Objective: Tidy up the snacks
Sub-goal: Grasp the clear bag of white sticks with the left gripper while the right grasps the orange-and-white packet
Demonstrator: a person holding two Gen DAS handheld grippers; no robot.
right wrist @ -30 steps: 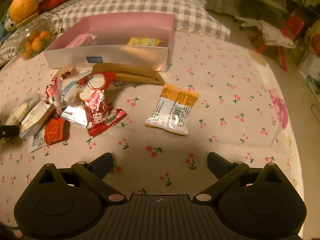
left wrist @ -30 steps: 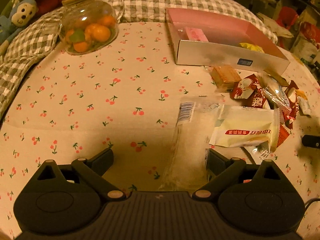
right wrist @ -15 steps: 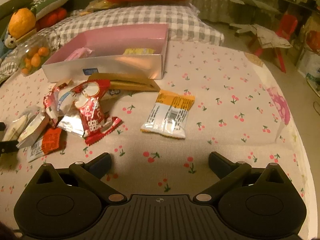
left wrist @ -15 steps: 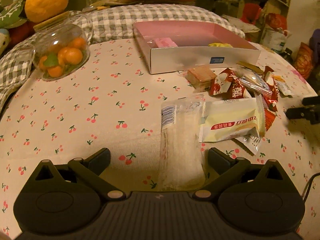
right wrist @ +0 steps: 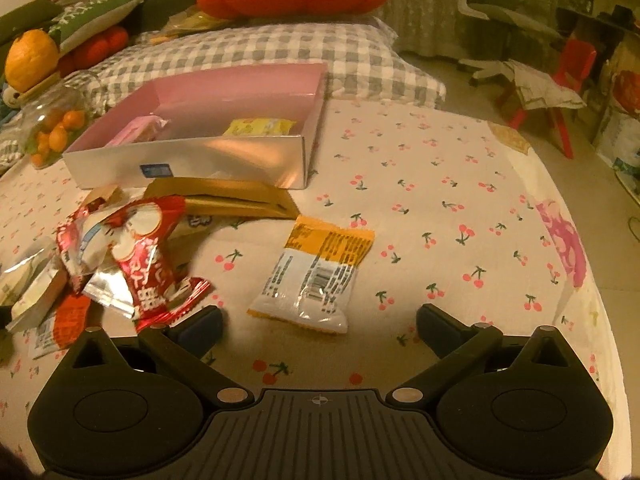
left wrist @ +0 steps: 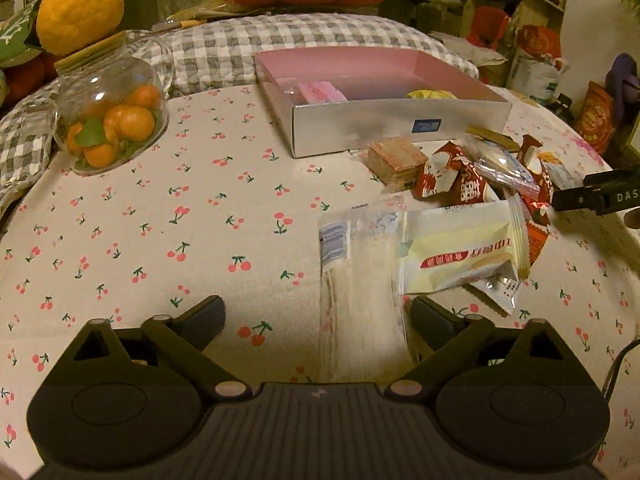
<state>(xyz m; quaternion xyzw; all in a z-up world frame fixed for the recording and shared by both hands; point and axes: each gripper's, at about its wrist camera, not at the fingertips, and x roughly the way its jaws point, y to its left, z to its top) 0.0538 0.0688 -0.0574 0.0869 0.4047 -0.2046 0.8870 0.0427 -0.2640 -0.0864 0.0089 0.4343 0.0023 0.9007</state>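
Observation:
A pink box (left wrist: 400, 136) with silver walls sits on the cherry-print cloth and holds a pink packet (left wrist: 320, 91) and a yellow packet (left wrist: 430, 94). Loose snacks lie in front of it. My left gripper (left wrist: 318, 316) is open, with a clear wafer packet (left wrist: 360, 280) lying between its fingers by the right finger; a pale yellow packet (left wrist: 456, 252) lies beside it. My right gripper (right wrist: 318, 322) is open just behind an orange-and-white packet (right wrist: 316, 276). Red packets (right wrist: 140, 248) lie to its left. The box (right wrist: 192, 164) also shows in the right wrist view.
A glass jar of small oranges (left wrist: 108, 120) lies at the left. A grey checked pillow (left wrist: 280, 44) lies behind the box. A brown wafer block (left wrist: 396, 160) and a gold packet (right wrist: 232, 196) lie by the box front. The bed edge (right wrist: 592, 280) drops off at right.
Both grippers have tilted up and drawn back a little, so the box and pillow sit lower in view. Both stay open. The snacks have not moved.

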